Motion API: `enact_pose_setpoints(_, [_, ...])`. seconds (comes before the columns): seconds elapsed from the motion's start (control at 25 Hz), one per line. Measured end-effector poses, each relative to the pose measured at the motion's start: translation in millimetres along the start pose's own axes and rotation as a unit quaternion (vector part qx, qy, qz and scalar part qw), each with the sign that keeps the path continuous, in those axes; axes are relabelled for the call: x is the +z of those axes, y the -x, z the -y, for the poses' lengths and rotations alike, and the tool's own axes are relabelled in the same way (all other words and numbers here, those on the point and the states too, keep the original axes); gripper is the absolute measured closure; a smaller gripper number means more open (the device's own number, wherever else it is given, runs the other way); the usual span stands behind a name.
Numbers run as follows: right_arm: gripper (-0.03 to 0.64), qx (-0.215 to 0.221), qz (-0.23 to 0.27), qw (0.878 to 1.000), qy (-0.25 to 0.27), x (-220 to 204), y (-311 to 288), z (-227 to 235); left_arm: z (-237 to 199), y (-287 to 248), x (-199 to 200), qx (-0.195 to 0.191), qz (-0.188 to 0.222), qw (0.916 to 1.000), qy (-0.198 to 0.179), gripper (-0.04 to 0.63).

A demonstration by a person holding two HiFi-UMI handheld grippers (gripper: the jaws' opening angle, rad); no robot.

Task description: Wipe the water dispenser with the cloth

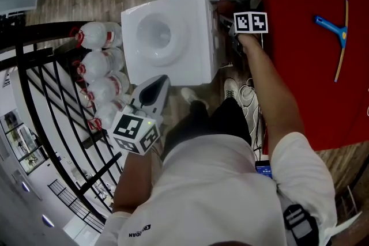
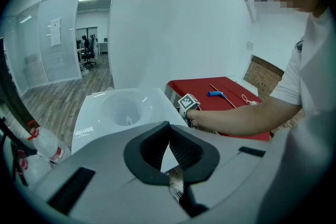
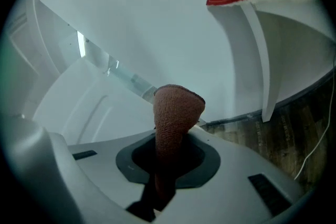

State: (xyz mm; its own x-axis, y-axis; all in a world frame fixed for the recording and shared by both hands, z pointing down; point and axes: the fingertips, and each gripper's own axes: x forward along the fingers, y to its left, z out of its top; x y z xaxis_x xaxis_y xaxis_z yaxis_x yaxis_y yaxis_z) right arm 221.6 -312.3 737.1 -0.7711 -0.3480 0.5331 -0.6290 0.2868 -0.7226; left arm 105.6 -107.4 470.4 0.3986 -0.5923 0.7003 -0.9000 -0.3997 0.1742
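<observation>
Water bottles point(image 1: 98, 63) stacked on the floor by the black railing point(image 1: 40, 83), left of the white water dispenser point(image 1: 167, 37). Left gripper point(image 2: 169, 131) over the dispenser's near edge, jaws closed tip to tip on nothing. Right gripper point(image 3: 170, 136) down at the dispenser's right side, clamped on the brown cloth point(image 3: 176, 107), folded end poking out past the jaws. Farther right, blue-handled squeegee point(image 1: 340, 37) lying on the red tabletop point(image 1: 300, 66)

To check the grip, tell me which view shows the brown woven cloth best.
The right gripper view: the brown woven cloth sticks out mid-frame, clamped in the right gripper. The head view shows only that gripper's marker cube beside the white water dispenser; the left gripper view shows no cloth.
</observation>
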Motion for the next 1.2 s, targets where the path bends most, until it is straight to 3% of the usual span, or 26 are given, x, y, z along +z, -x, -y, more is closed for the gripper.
enact_pose_setpoints(0.8, [0.563,-0.079,-0.059,0.989,-0.11,-64,-67,96,-10,15,-5,0.022,-0.002,0.9997,0.009,0.606])
enact_pose_setpoints(1.2, [0.563,-0.076,-0.038,0.995,-0.049,-38,-26,68,-13,19,3,0.021,0.018,0.9994,0.018,0.606])
